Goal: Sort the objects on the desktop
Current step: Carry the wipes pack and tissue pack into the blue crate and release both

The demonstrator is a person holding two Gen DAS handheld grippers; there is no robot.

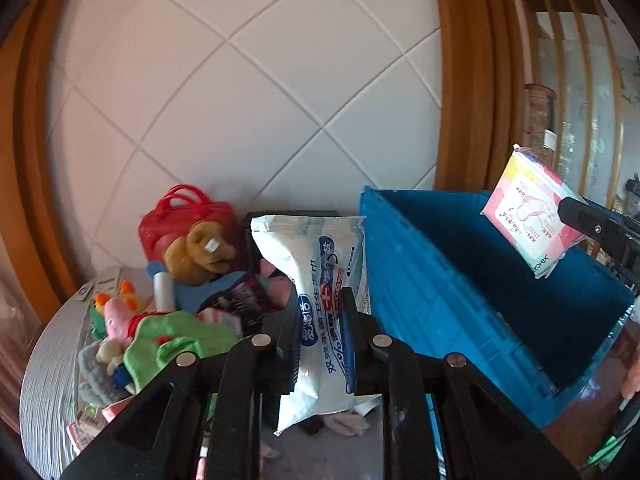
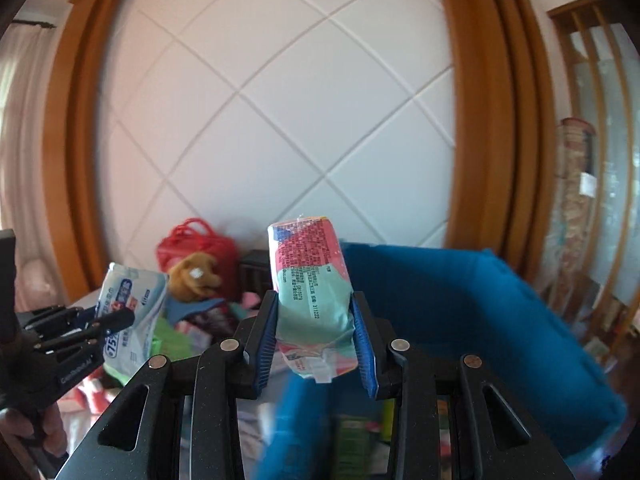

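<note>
Left wrist view: left gripper [image 1: 323,312] jaws clamp a wipes pack [image 1: 320,280]; right gripper [image 2: 316,340] jaws pinch a pink packet [image 2: 310,276] above the blue bin [image 1: 460,280].

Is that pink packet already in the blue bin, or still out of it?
Out. The pink packet is clamped between the right gripper's fingers, held in the air above the blue bin, not lying inside.
</note>
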